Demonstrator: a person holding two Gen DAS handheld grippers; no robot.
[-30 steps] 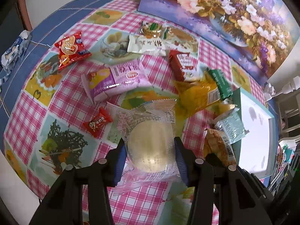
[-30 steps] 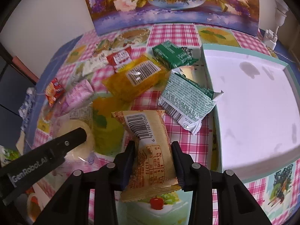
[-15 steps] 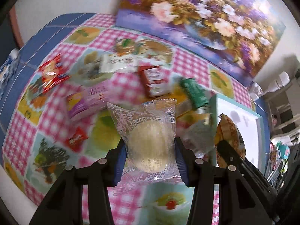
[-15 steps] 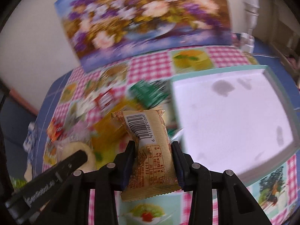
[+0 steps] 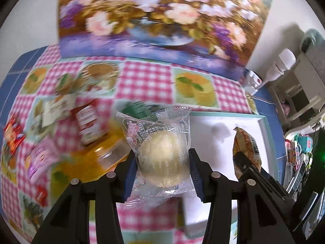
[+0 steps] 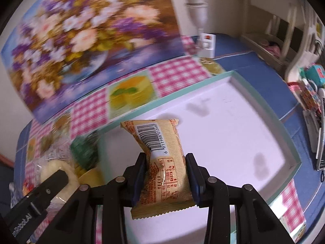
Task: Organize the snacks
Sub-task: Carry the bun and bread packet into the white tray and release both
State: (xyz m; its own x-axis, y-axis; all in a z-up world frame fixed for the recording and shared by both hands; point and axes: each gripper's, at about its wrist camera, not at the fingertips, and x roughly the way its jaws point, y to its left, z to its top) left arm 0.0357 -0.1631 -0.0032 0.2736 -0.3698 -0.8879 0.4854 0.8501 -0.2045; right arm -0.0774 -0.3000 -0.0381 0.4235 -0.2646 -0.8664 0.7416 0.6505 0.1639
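Snacks over tray (image 6: pixel 292 142) rim; rm inside

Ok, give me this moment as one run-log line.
left gripper: shut on clear-wrapped round cake | right gripper: shut on tan barcode snack pack | white tray: holds no snacks | both packs held above tray area

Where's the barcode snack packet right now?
Clamped in the right tongs, the barcode snack packet is held over the white tray, near its left edge.

A lived-in home: beyond the fingers, a table under a checked tablecloth (image 5: pixel 145 83) with food pictures, a flower painting (image 5: pixel 160 18) against the wall, cream shelves (image 6: pixel 270 32) right of them.
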